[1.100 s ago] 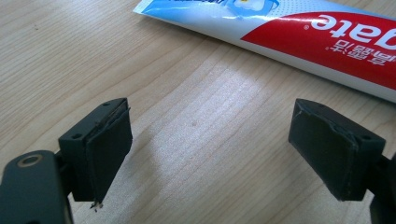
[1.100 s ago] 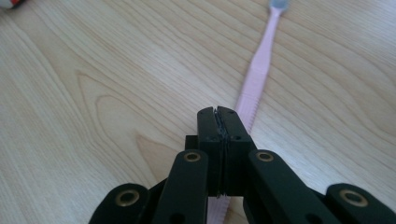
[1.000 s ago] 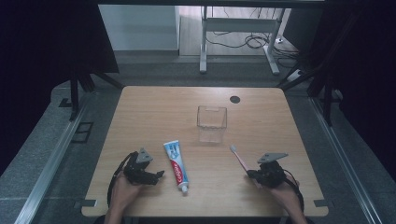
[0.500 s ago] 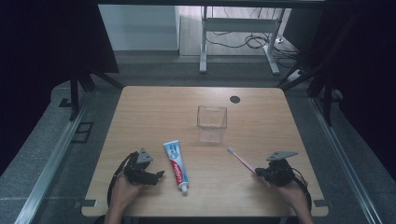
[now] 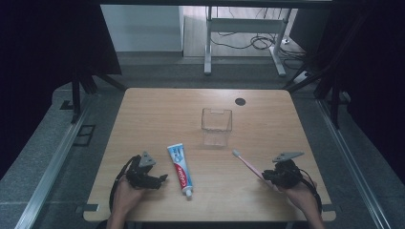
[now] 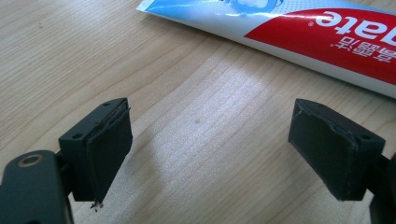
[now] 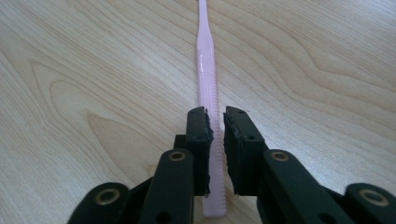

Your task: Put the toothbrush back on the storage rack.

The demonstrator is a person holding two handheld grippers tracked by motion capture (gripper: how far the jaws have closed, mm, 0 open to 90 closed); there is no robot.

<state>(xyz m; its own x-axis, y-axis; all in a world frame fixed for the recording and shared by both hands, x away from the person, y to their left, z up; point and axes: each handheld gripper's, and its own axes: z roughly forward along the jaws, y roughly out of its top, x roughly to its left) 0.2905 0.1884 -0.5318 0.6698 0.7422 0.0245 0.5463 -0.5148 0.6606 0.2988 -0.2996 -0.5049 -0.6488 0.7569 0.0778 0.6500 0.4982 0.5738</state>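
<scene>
Right gripper (image 7: 215, 140) fingers just eased slightly apart astride the toothbrush (image 7: 208, 88) handle, near the clear cup (image 5: 216, 125); left gripper (image 6: 224, 154) fingers spread, empty; pickup apparently pending.

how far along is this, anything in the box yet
Done: nothing; the box is empty, and the toothbrush and toothpaste lie on the table.
In hand: the right gripper straddles the toothbrush handle, its jaws just opening. The left gripper is open beside the toothpaste.
Left: probably grasping and moving both.
</scene>
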